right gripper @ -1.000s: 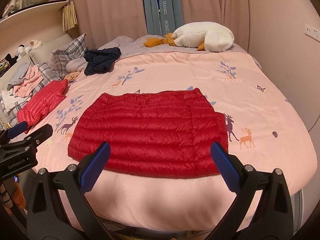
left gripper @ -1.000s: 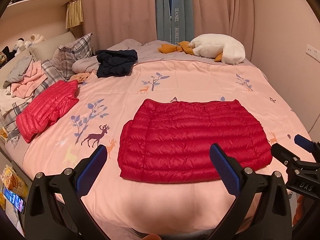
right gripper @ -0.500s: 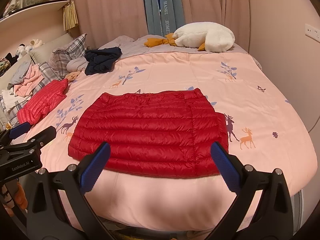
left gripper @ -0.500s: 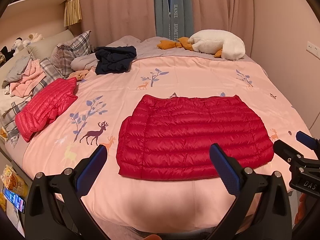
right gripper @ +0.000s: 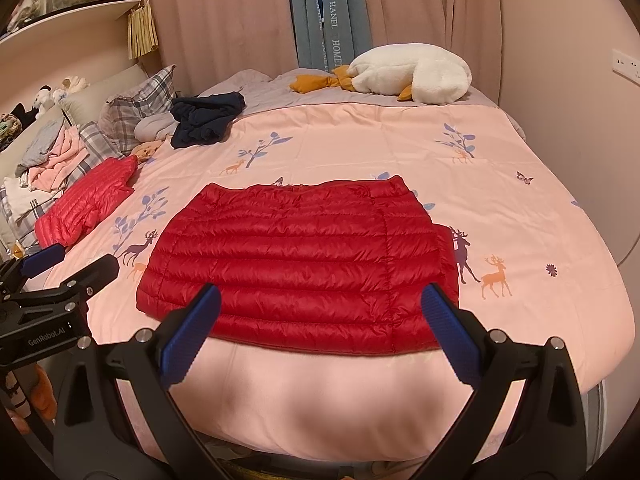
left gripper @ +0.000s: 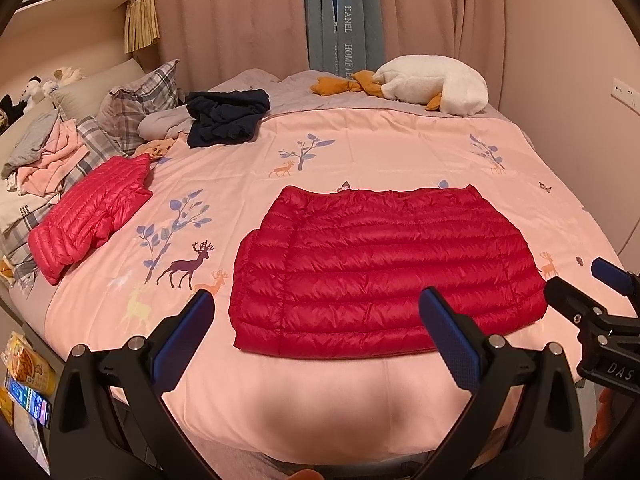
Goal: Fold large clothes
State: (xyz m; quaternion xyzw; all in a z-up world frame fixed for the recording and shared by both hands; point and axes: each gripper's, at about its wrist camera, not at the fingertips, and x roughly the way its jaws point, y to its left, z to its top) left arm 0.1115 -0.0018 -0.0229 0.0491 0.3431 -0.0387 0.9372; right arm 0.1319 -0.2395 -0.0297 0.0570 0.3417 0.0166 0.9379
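Left gripper (left gripper: 316, 332) jaws spread wide, empty; right gripper (right gripper: 320, 324) likewise, just beside it; both off bed's near edge; red down jacket (left gripper: 384, 272) flat on pink duvet (left gripper: 400, 148) just beyond fingertips, untouched; pink down jacket (left gripper: 88, 216) far left; navy garment (left gripper: 224, 118) near pillows.

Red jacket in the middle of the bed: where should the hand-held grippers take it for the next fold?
The red jacket lies flat with its near hem along the bed's front edge. Probably pinch the two near corners, left and right, coming from the front, one open hand-held gripper each.
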